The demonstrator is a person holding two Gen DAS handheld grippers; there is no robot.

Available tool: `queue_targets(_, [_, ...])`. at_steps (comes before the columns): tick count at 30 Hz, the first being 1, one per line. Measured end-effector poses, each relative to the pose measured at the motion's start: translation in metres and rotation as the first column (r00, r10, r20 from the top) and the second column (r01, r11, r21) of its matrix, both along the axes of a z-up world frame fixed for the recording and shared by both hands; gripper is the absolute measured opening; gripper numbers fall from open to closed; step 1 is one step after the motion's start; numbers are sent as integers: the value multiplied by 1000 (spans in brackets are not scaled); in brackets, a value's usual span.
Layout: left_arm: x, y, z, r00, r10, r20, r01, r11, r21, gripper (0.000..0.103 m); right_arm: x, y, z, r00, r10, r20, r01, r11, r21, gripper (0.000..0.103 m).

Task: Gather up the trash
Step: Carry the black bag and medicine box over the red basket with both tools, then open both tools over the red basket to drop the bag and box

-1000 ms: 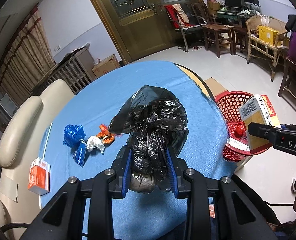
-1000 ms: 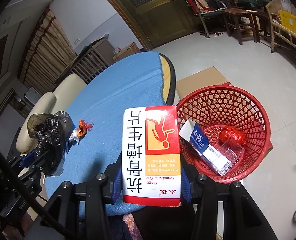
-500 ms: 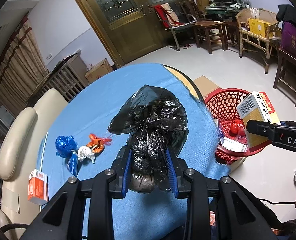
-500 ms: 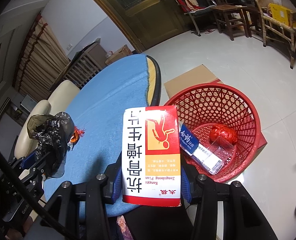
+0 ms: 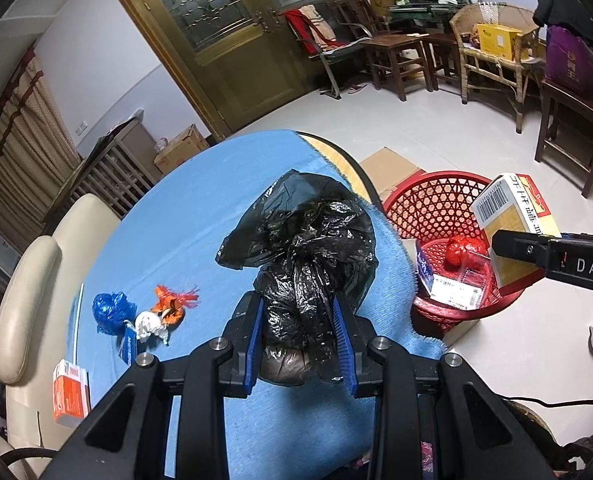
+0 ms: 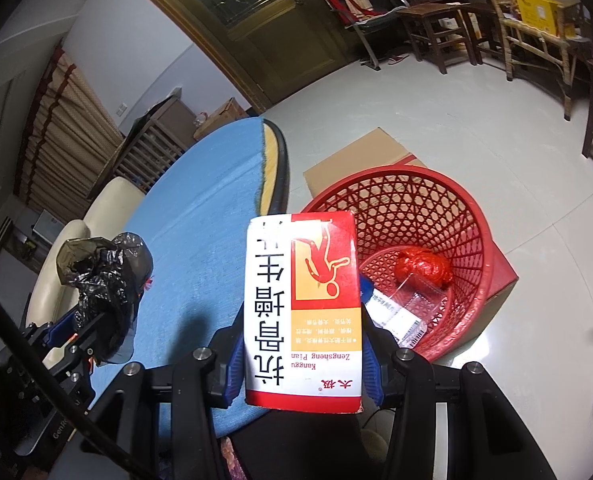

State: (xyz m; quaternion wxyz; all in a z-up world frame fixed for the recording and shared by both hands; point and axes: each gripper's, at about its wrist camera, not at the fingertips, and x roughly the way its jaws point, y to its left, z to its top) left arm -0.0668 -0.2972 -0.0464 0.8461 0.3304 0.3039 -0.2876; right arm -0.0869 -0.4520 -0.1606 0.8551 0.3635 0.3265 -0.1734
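My left gripper [image 5: 300, 320] is shut on a crumpled black plastic bag [image 5: 308, 248] and holds it above the blue-covered round table [image 5: 200, 208]. My right gripper [image 6: 302, 344] is shut on a red, white and yellow medicine box [image 6: 302, 308], held by the table's edge beside the red mesh basket [image 6: 428, 208] on the floor. The basket holds a red wrapper ball [image 6: 424, 268] and a white and blue box [image 6: 392, 312]. On the table lie a blue bag [image 5: 110, 310], a white wad [image 5: 150, 324] and an orange wrapper [image 5: 172, 302]. The box and right gripper also show in the left wrist view [image 5: 512, 224].
An orange and white carton [image 5: 70, 396] sits on a cream chair [image 5: 28, 296] left of the table. A flat cardboard box [image 6: 360, 156] lies under the basket. Wooden chairs [image 5: 392, 56] and a wicker chair [image 5: 492, 56] stand far back by the door.
Both grippers have risen and drawn back a little with their loads. The basket now shows more to the right of the medicine box; the table trash has not moved.
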Motion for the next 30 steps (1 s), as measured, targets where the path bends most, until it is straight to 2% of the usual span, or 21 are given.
queue_targets(4, [-1, -10, -3, 999, -23, -29, 23, 1000, -1, 34, -7, -10, -1, 999, -33, 0, 33, 999, 6, 50])
queue_targets(9, [2, -25, -10, 993, -61, -106, 60, 998, -15, 34, -18, -26, -6, 997, -83, -10, 83, 996, 21, 50])
queue_targets(18, [-3, -63, -16, 964, -162, -209, 156, 987, -43, 35, -31, -51, -30, 988, -146, -57, 151, 984, 93, 52])
queue_targets(24, [-3, -88, -20, 943, -206, -261, 196, 979, -63, 40, -32, -60, -42, 985, -155, -70, 164, 975, 152, 56])
queue_targets(27, [-3, -90, -21, 942, -206, -265, 196, 978, -65, 49, -33, -62, -41, 986, -160, -54, 167, 971, 169, 59])
queue_targets(30, [-2, -85, -20, 946, -205, -251, 194, 979, -67, 50, -35, -64, -37, 984, -169, -48, 175, 972, 157, 59])
